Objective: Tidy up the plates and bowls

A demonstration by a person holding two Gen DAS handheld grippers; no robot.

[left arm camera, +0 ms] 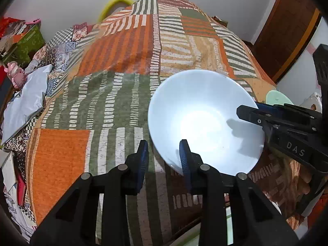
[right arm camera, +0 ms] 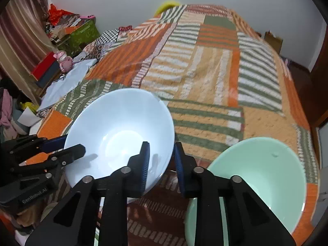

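A pale blue bowl (left arm camera: 203, 119) is held tilted over the patterned bedspread; it also shows in the right wrist view (right arm camera: 121, 131). My left gripper (left arm camera: 164, 155) straddles the bowl's near-left rim, one finger inside and one outside, with a gap between the pads. My right gripper (right arm camera: 161, 157) straddles the opposite rim the same way and shows in the left wrist view (left arm camera: 252, 112). Whether either one presses the rim I cannot tell. A mint green bowl (right arm camera: 260, 176) sits at the right, its edge visible in the left wrist view (left arm camera: 276, 98).
The patchwork bedspread (left arm camera: 127, 47) in orange, green and cream covers the bed. A light blue cloth (left arm camera: 24, 100) lies at its left edge. Cluttered boxes and a pink toy (right arm camera: 64, 61) stand left of the bed. A brown door (left arm camera: 287, 30) is at the right.
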